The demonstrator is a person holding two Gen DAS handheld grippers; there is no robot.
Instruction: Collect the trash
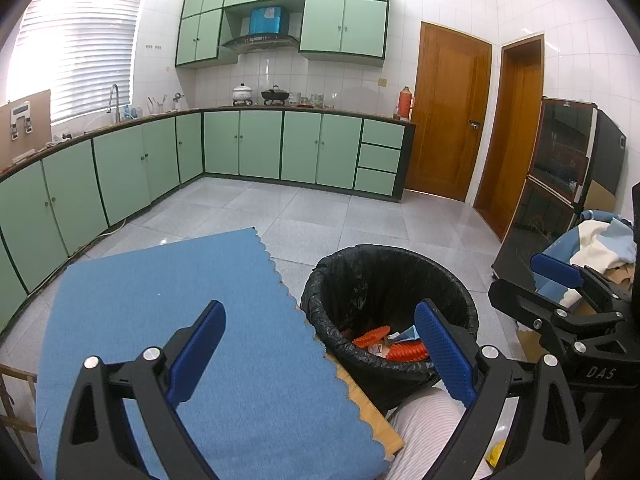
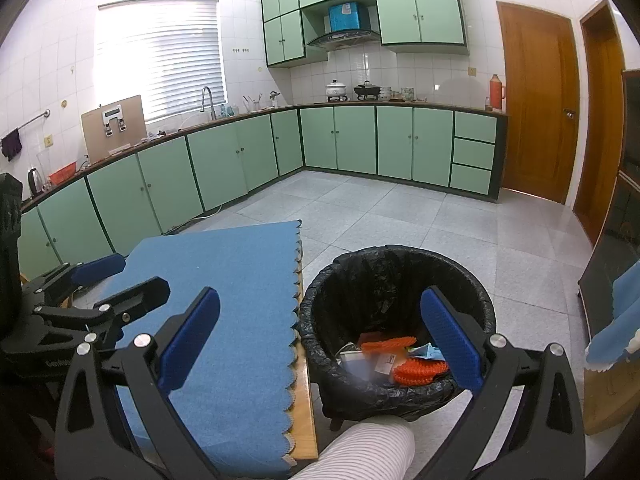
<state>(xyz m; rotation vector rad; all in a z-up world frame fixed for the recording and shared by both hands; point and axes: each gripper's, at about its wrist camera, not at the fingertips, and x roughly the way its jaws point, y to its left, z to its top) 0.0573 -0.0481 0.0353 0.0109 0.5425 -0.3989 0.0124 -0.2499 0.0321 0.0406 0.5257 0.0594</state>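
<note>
Jaws of both grippers spread wide, empty: left gripper (image 1: 320,344) level above blue cloth (image 1: 180,312), right gripper (image 2: 320,336) alongside, lined bin (image 2: 396,280) holding orange scraps (image 2: 416,368) between its fingers.

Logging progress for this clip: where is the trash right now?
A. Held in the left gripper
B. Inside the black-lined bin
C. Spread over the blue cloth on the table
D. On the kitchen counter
B: the orange pieces and paper scraps lie inside the bin, the blue cloth is bare, and both the left gripper and right gripper are open and empty.
</note>
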